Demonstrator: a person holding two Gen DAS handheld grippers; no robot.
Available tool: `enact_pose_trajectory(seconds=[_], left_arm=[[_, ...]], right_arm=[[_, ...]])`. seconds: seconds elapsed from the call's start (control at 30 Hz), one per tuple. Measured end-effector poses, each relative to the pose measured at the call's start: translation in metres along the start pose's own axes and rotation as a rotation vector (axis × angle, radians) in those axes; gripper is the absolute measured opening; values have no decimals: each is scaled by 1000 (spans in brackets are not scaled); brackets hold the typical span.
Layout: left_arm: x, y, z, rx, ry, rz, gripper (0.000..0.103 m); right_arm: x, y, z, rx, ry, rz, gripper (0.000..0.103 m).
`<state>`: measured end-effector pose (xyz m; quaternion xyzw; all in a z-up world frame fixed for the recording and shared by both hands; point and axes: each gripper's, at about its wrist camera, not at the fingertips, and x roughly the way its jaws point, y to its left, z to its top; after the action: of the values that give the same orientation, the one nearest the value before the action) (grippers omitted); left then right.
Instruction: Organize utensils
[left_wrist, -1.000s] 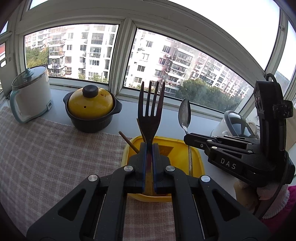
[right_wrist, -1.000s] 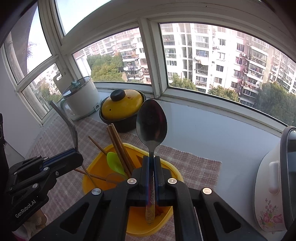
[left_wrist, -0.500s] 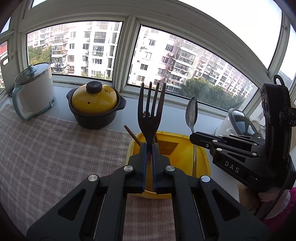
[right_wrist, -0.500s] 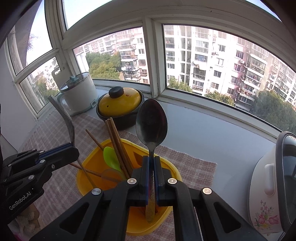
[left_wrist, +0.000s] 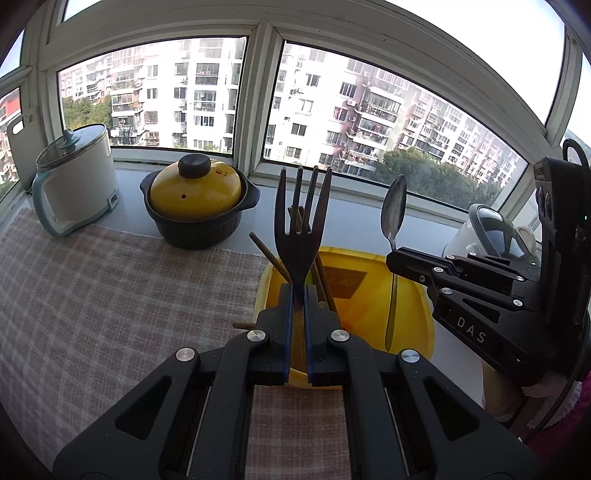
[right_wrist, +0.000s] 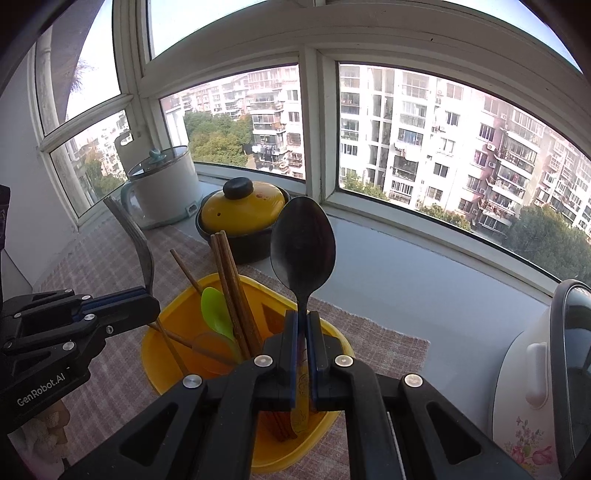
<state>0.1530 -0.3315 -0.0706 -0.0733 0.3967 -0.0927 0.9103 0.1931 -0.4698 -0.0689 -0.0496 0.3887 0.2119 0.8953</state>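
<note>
Two utensils are riding upright: I am clamping a fork (left_wrist: 300, 236) in my left gripper (left_wrist: 298, 317) and a spoon (right_wrist: 303, 247) in my right gripper (right_wrist: 302, 350), both hovering above the yellow bin (right_wrist: 162, 332) below, holding chopsticks (right_wrist: 232, 291); lowering them in probably comes next.

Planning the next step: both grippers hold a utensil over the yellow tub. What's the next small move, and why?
Probably carry the fork left, away from the yellow tub, toward bare cloth. The left gripper is shut on it, upright above the tub; the right gripper holds the spoon likewise. Chopsticks still wait inside.
</note>
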Motion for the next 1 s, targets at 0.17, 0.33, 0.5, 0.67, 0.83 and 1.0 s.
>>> enact_pose_trajectory(seconds=[0.17, 0.33, 0.5, 0.67, 0.83, 1.0], left_arm=[[2, -2, -1, -4, 3, 23, 3], [1, -3, -1, -10, 2, 42, 3], [-3, -4, 0, -20, -9, 49, 7], [-10, -9, -1, -10, -24, 55, 25], [-22, -6, -1, -21, -41, 55, 25], [-36, -5, -3, -16, -53, 49, 25]], right_arm=[[0, -3, 0, -4, -16, 14, 2], [-2, -7, -2, -15, -31, 16, 2], [-6, -7, -2, -18, -52, 17, 7], [-13, -7, -1, -13, -77, 9, 31], [-21, -5, -3, -1, -94, -6, 47], [-31, 0, -4, 2, -105, -26, 58]])
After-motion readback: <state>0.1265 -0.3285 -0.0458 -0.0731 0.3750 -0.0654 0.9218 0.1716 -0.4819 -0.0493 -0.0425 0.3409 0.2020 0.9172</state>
